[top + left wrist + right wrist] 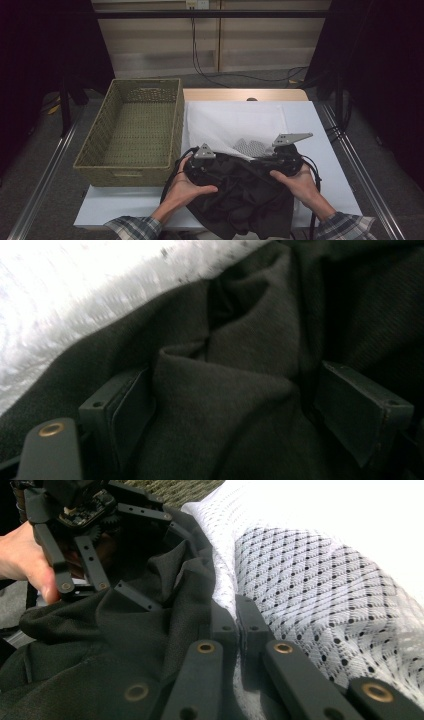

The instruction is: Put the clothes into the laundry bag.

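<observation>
Folding step: right gripper (240, 622) pinches the black garment's (245, 192) edge with jaws closed, left gripper (230, 405) stands wide open astride a fold, needing to close next.

The garment (245, 195) was matt black cloth; the basket (131, 131) beside it was rough woven wicker; the mesh (320, 580) was perforated white fabric.

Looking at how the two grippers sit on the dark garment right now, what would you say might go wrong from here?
The left gripper has its jaws open around a fold of the dark garment, so that side could slump. The right gripper is shut at the garment's edge, right beside the white patterned cloth, and may drag it along. The wicker basket stands close, so a swinging hem might snag its rim.
</observation>
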Action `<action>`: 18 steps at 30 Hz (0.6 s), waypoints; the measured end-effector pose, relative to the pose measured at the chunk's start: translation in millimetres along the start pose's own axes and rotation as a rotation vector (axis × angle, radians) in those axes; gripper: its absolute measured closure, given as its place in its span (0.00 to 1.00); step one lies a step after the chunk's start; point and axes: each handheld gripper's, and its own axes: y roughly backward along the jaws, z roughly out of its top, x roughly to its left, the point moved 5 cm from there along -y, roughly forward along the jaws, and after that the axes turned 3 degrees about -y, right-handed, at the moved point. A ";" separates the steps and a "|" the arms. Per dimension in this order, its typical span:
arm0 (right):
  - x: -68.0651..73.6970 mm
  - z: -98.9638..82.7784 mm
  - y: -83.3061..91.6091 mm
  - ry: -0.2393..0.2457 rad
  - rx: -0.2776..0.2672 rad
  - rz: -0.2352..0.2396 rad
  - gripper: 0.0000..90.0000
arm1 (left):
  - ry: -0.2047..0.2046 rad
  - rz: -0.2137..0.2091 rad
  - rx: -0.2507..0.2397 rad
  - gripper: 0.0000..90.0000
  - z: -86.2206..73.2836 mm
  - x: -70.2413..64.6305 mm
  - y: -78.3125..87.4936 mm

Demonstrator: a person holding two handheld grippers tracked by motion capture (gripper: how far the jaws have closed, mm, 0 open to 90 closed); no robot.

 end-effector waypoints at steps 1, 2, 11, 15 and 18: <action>-0.3 0.0 -0.2 0.000 0.000 -0.001 0.99 | -0.006 -0.029 0.001 0.20 -2.6 -0.7 -1.1; -0.1 0.0 -0.7 -0.002 0.001 -0.001 0.99 | 0.001 -0.053 0.012 0.27 -6.0 -1.0 -3.8; -0.4 1.1 -5.2 0.006 0.010 -0.003 0.99 | 0.008 -0.080 0.024 0.84 -5.4 -2.6 -5.4; -5.3 2.2 -3.8 -0.009 -0.003 -0.003 0.99 | -0.014 -0.085 -0.025 0.89 7.0 -10.9 5.9; -7.5 4.9 -1.8 -0.028 -0.020 0.002 0.99 | -0.030 -0.118 -0.079 0.90 20.2 -17.3 16.5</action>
